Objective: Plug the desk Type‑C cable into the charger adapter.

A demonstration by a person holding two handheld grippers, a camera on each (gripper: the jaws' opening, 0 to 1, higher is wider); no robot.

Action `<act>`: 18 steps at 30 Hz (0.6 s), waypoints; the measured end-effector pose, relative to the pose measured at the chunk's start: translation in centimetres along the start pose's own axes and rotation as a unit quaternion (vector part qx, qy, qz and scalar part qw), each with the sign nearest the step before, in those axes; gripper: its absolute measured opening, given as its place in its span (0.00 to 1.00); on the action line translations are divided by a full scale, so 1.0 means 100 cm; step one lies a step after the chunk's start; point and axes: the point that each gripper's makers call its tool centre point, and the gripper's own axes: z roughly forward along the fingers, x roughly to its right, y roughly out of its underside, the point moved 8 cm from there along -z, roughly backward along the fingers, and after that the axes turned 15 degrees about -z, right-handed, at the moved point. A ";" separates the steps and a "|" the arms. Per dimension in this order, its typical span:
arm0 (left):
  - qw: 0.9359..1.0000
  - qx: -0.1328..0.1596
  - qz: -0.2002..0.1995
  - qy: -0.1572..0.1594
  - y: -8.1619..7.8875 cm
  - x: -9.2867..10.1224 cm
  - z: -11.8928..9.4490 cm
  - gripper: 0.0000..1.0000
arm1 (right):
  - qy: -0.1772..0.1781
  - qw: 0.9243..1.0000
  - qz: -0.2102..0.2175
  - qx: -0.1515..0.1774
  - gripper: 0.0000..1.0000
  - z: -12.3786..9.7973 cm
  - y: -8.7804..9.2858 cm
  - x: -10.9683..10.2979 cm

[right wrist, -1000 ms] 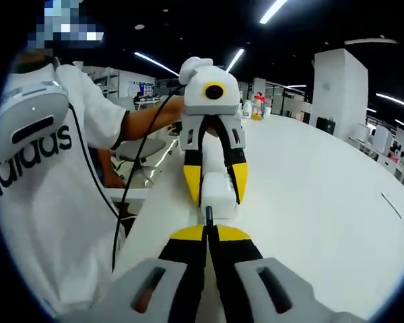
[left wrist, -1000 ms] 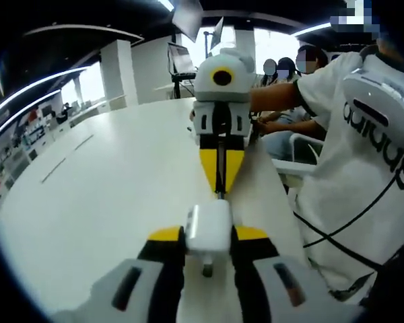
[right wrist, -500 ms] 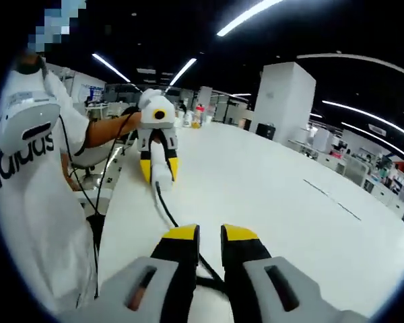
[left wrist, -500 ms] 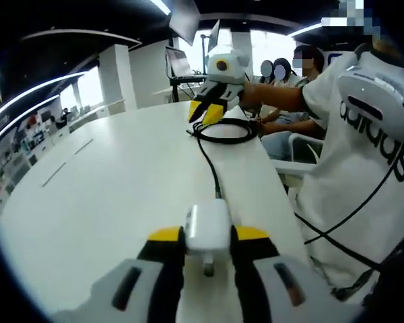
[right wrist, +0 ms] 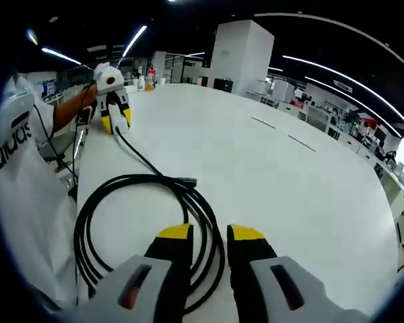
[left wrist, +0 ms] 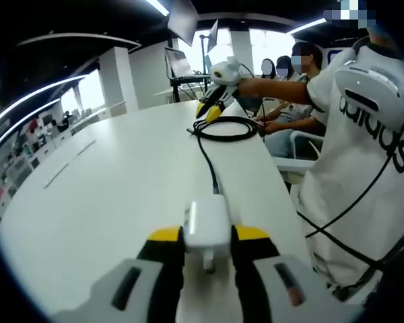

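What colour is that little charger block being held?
White. The charger block shows best in the left gripper view, clamped between the left tool's yellow-tipped jaws.

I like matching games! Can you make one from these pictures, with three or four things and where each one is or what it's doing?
Things:
1. charger adapter
2. black cable
3. left claw
4. right claw

States:
A. open, holding nothing
B. white, pinched between two jaws
C. coiled in loops on the white table
D. shut on something white

Pairs: 1-B, 2-C, 3-D, 4-A
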 end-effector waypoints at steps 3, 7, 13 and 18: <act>1.000 0.002 -0.003 0.001 0.001 0.000 -0.001 0.26 | -0.005 1.000 -0.002 -0.008 0.19 0.004 0.002 0.000; 1.000 0.005 -0.006 0.001 0.002 0.000 -0.002 0.26 | -0.009 1.000 -0.014 -0.010 0.09 0.003 -0.001 -0.002; 1.000 0.008 -0.011 0.000 0.002 -0.001 -0.002 0.26 | -0.013 1.000 -0.022 -0.016 0.06 0.001 -0.002 -0.003; 1.000 0.016 -0.024 -0.004 0.002 -0.006 -0.002 0.26 | -0.011 0.999 -0.033 -0.025 0.05 -0.001 -0.002 -0.004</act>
